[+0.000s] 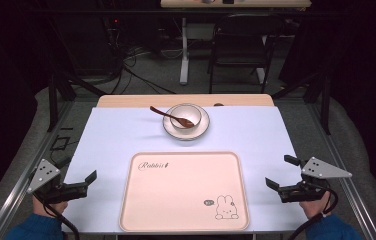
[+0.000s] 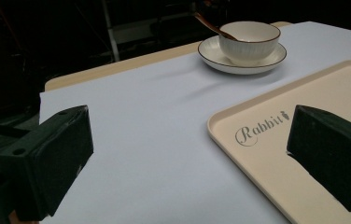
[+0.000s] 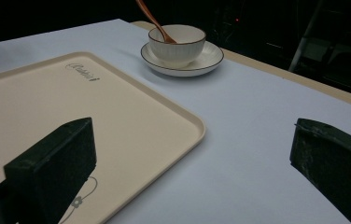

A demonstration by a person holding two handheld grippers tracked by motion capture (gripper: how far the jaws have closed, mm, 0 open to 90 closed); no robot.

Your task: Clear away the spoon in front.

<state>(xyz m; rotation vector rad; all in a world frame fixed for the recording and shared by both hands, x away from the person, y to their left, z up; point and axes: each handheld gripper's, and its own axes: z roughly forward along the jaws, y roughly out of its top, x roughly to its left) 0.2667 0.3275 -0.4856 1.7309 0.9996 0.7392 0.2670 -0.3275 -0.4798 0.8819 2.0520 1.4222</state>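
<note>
Meanwhile, the left gripper (image 1: pixel 87 181) and right gripper (image 1: pixel 278 175) hover at the near left and right corners of the table (image 1: pixel 116 135), jaws spread wide with nothing between them. Between them lies the pink tray (image 1: pixel 176 190), bare. Beyond it, at the far side, a bowl (image 1: pixel 185 117) sits on a saucer (image 1: pixel 203 127), a wooden spoon (image 1: pixel 168 114) leaning in it.

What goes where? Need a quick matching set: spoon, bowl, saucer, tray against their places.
Things:
1. spoon
2. bowl
3. saucer
4. tray

Places:
A. on the saucer
B. near side of the table, between the two grippers
C. in the bowl, handle leaning out over the rim
D. on the white sheet, beyond the tray

Pairs: 1-C, 2-A, 3-D, 4-B
</note>
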